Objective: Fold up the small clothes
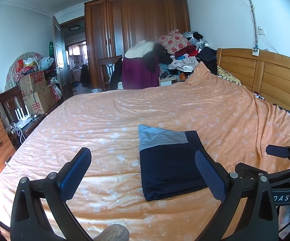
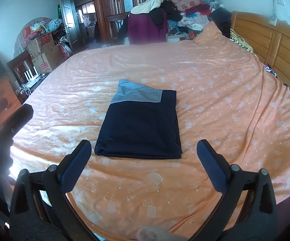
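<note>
Navy-and-grey garment (image 2: 138, 124) is lying folded into 1 compact rectangle on the orange bedspread (image 2: 205, 64), so folding appears complete, while the left gripper (image 1: 142, 172) and right gripper (image 2: 143, 160) are hovering wide apart, gripping nothing.
</note>
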The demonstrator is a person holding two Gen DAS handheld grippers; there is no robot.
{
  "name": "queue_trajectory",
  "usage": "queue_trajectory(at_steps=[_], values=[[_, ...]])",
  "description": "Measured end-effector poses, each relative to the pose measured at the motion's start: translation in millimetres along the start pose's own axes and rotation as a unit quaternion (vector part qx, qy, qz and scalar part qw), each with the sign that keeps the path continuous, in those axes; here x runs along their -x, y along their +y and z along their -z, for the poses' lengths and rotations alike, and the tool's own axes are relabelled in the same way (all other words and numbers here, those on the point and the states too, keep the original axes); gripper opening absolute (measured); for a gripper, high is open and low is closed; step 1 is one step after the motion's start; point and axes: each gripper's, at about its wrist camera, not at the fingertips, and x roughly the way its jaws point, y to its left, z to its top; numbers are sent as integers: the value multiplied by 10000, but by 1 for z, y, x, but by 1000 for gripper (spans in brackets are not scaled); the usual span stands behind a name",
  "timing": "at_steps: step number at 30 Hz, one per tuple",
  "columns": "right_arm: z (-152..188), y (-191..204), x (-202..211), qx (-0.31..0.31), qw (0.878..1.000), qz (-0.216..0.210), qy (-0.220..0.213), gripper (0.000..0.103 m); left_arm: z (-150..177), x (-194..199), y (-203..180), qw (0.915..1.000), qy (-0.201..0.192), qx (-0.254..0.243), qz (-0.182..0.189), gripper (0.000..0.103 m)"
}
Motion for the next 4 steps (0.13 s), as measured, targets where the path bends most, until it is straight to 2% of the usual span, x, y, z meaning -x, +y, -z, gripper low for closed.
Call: queue_trajectory(at_steps=[4], values=[[-1, 0, 0, 20, 10000, 26, -88, 103, 3, -1, 2, 10000, 14, 17, 7, 103]])
